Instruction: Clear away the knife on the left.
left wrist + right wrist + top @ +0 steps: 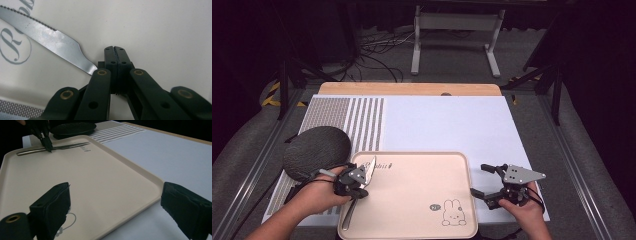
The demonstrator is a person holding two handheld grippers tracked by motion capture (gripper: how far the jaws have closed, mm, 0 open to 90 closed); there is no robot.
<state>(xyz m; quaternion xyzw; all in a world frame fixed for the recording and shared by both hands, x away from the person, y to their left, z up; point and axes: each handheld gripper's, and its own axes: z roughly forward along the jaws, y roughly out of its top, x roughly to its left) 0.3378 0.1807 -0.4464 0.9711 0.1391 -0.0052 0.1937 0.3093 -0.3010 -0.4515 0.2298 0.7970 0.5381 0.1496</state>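
A beige tray (422, 180) lies on the mat in front of me, with a rabbit drawing (454, 212) near its front right corner. A serrated table knife (370, 169) lies flat along the tray's left side. My left gripper (360, 192) points down at the knife's neck with its jaws shut. In the left gripper view the blade (55, 41) runs under the left arm of the gripper (115, 50), and I see nothing between the pads. My right gripper (481, 180) is open at the tray's right rim (140, 172), its jaws wide apart and empty (116, 195).
A dark round plate (317, 147) sits left of the tray, close to my left hand. A white placemat (442, 125) with a striped grey band (362, 120) covers the wooden table. Cables and a metal stand base are on the floor beyond the table.
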